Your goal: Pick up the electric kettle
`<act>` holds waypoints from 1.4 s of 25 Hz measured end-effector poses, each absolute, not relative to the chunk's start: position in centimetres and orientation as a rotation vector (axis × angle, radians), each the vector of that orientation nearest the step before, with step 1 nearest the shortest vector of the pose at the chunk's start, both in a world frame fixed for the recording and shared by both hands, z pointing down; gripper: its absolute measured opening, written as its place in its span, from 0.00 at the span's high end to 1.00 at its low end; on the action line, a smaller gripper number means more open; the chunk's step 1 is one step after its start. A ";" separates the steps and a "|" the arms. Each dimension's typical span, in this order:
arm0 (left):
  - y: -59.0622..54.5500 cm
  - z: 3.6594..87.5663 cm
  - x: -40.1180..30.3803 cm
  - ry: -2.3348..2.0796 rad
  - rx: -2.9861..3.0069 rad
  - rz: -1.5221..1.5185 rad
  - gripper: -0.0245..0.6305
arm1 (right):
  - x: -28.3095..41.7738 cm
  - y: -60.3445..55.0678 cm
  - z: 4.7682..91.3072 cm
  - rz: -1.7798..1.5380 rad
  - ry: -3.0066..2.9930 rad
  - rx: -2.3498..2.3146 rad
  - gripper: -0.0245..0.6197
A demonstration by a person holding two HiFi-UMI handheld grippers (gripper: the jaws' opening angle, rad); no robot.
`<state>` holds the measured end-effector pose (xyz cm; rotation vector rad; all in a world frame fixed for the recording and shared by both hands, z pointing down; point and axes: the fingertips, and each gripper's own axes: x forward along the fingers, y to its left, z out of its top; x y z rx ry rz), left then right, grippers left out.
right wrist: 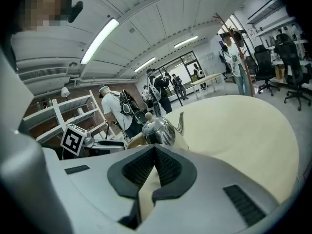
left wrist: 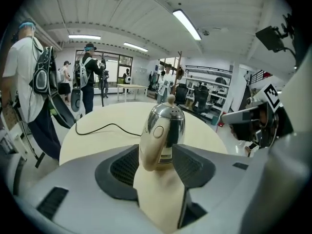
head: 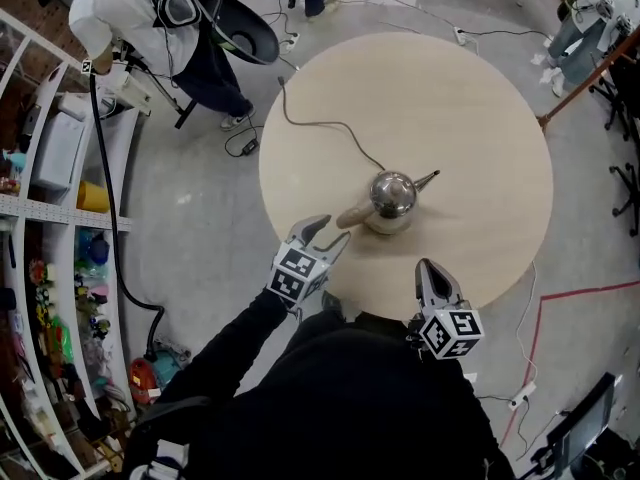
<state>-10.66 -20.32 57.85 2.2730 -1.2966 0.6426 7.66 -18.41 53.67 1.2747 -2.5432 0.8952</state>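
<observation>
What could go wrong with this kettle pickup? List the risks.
1. The left gripper is open with the handle just ahead of it. Pinching only the handle's tip could let the kettle tilt or slip.
2. The cord trails across the table and off its far edge. Lifting may pull it taut and tug the kettle.

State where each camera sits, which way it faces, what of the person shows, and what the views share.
Head view: on the head, steeply down at the round table; dark sleeves, left gripper and right gripper show.
Left gripper view: on the left gripper, along its open jaws toward the kettle.
Right gripper view: on the right gripper, over its shut jaws, across the round table.
Shared: all three show the kettle.
</observation>
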 end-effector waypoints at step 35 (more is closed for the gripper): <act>-22.5 66.2 -7.6 -0.525 2.396 1.441 0.79 | 7.9 -19.9 56.8 1.084 -2.344 1.493 0.95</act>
